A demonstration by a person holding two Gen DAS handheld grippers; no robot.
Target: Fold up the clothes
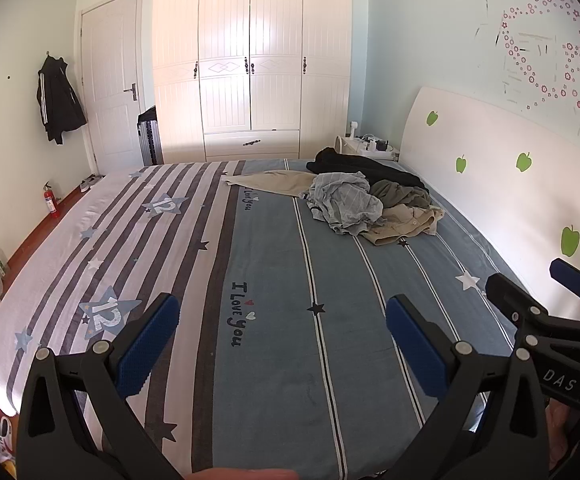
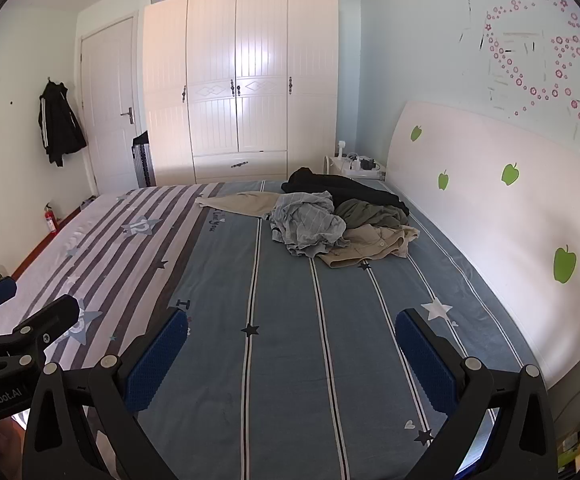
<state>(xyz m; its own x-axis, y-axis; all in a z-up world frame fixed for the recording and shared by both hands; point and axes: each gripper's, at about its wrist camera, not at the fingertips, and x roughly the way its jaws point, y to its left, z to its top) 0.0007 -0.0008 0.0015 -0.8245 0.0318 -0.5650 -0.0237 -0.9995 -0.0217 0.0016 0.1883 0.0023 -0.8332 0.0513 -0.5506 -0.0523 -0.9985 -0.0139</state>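
Overhead | striped bed (image 1: 274, 360) | clothes pile (image 1: 365, 200) | white wardrobe (image 1: 250, 60)

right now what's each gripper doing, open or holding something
Left gripper: open, holding nothing, above the bed sheet.
Right gripper: open, holding nothing, far from the clothes pile.

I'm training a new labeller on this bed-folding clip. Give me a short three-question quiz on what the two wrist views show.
1. True or false: the left tongs and the right tongs are both open and hold nothing.
2. Which garment in the pile of clothes lies nearest the wardrobe? A) grey-blue striped shirt B) black garment C) khaki shirt
3. Fill in: the jacket on the left wall is ____ in colour.

Key: 1 true; 2 B; 3 black
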